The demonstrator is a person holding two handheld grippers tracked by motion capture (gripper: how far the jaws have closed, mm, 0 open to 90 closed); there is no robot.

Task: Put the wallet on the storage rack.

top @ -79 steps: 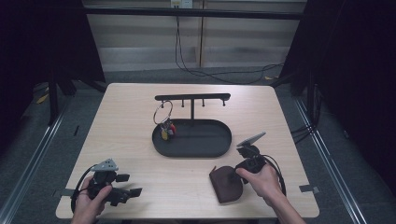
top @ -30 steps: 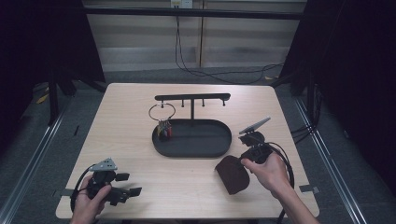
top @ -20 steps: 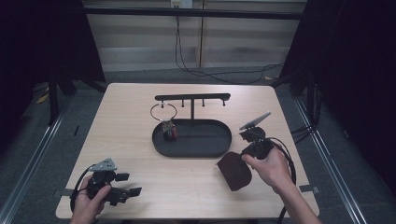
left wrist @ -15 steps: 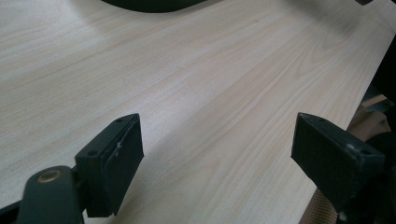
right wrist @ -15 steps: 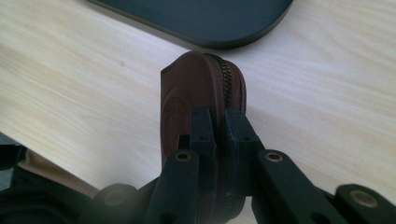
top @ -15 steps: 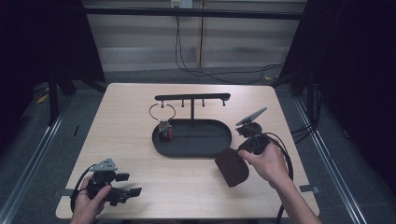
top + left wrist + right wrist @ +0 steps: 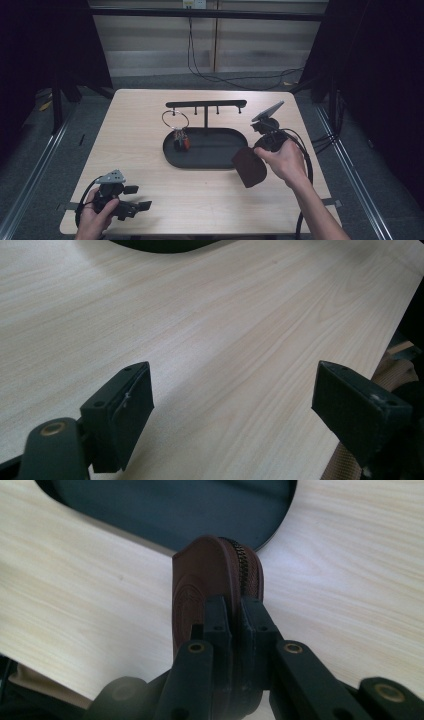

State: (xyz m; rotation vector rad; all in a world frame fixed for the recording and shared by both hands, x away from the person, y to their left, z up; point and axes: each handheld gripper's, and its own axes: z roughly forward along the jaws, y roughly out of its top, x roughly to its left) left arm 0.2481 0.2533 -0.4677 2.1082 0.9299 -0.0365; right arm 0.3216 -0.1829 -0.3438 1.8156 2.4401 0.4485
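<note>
Beside the black tray's (image 7: 210, 160) right end, my right gripper (image 7: 232, 612) has its jaws clamped on a brown zipped pouch (image 7: 215, 580), held above the table (image 7: 140, 125). Near the front-left corner, my left gripper (image 7: 235, 405) rests with jaws spread wide, holding nothing.

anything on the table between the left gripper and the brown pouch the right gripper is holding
Nothing: in the high view, the stretch of table between the left gripper and the brown zip pouch is bare wood.
</note>
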